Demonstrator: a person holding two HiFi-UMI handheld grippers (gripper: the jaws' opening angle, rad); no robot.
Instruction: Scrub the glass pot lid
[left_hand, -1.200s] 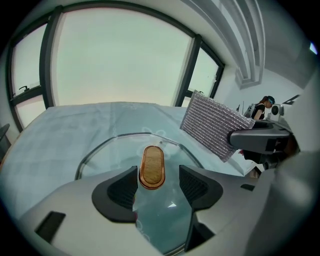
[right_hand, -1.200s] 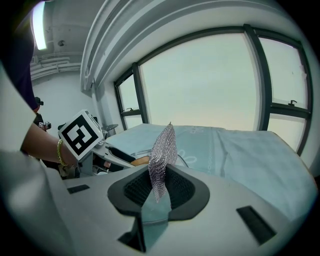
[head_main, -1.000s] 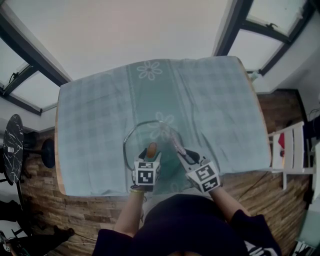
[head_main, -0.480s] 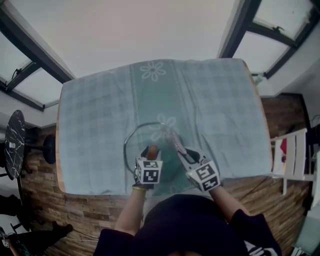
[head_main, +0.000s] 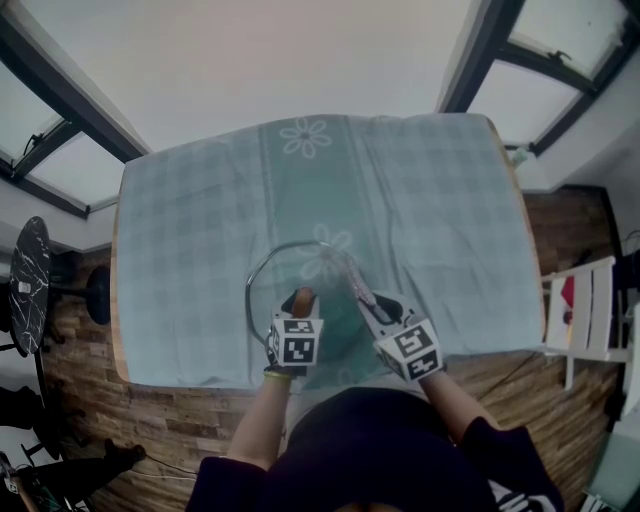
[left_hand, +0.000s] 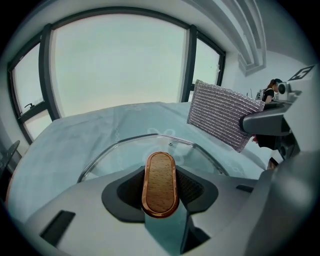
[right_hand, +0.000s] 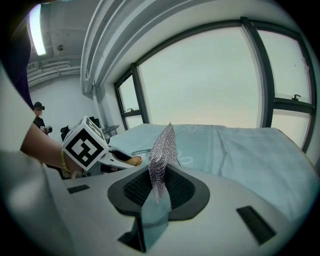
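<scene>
Fingers of the left gripper have just been closing, and they now press on either side of the oval wooden handle of the round glass pot lid. That handle sits right between the dark pads in the left gripper view, its long side pointing away from the camera. The lid lies flat on the pale teal checked tablecloth, close to the table's near edge and just in front of the person. Its metal rim curves round to the left of the gripper.

Over to the right: the right gripper has its fingers clamped on a silver chain-mesh scrubbing cloth. The cloth stands up out of the jaws, and its upper edge comes to a point. In the head view it hangs over the lid's right side, just beside the handle. Whether mesh and glass are touching cannot be told. Both marker cubes, left and right, sit near the table's edge. A white chair stands well off to the right, on the wooden floor.
</scene>
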